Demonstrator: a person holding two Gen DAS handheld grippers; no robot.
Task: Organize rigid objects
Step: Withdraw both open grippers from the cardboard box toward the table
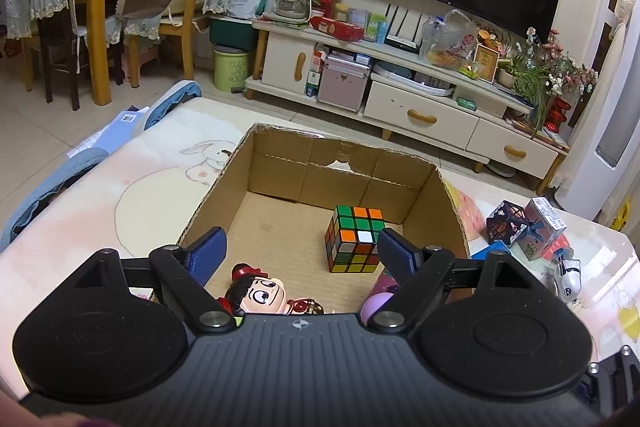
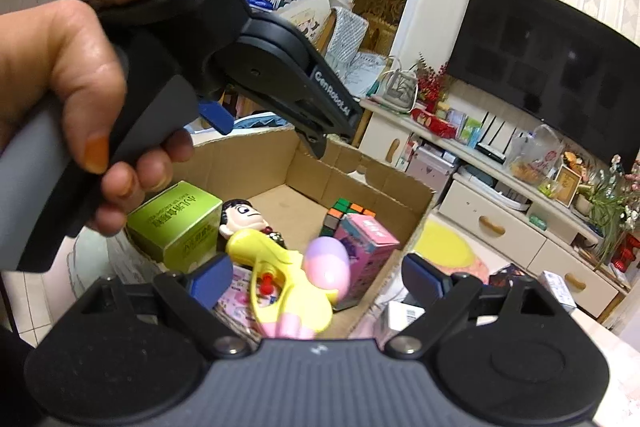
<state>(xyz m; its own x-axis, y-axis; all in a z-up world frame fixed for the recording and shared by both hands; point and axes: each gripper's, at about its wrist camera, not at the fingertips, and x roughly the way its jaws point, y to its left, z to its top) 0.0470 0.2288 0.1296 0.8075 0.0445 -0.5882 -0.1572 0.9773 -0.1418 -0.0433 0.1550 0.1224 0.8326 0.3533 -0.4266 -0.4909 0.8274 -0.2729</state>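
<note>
Nearest in the right wrist view, the right claw has its two blue-padded fingers spread wide apart, gripping nothing, above the near edge of one open brown cardboard box. Directly below it lie one yellow plastic water pistol with a pink-and-lilac egg-shaped tank, one pink printed carton standing beside it, one green carton with Chinese lettering too blurred to read, one big-headed cartoon boy figurine and, farther back, one scrambled multicoloured puzzle cube.

The left claw is likewise spread apart and empty, hovering over the same box with the cube ahead of its right finger. A bare hand wraps its black pistol-style handle, thumb nail orange, and the housing reads "GenRobot.AI".

On the pale cartoon-printed worktop right of the box sit two small dark patterned cartons. Beyond, a green bin reads "CLEAN UP YOUR ROOM", near a white TV cabinet.
</note>
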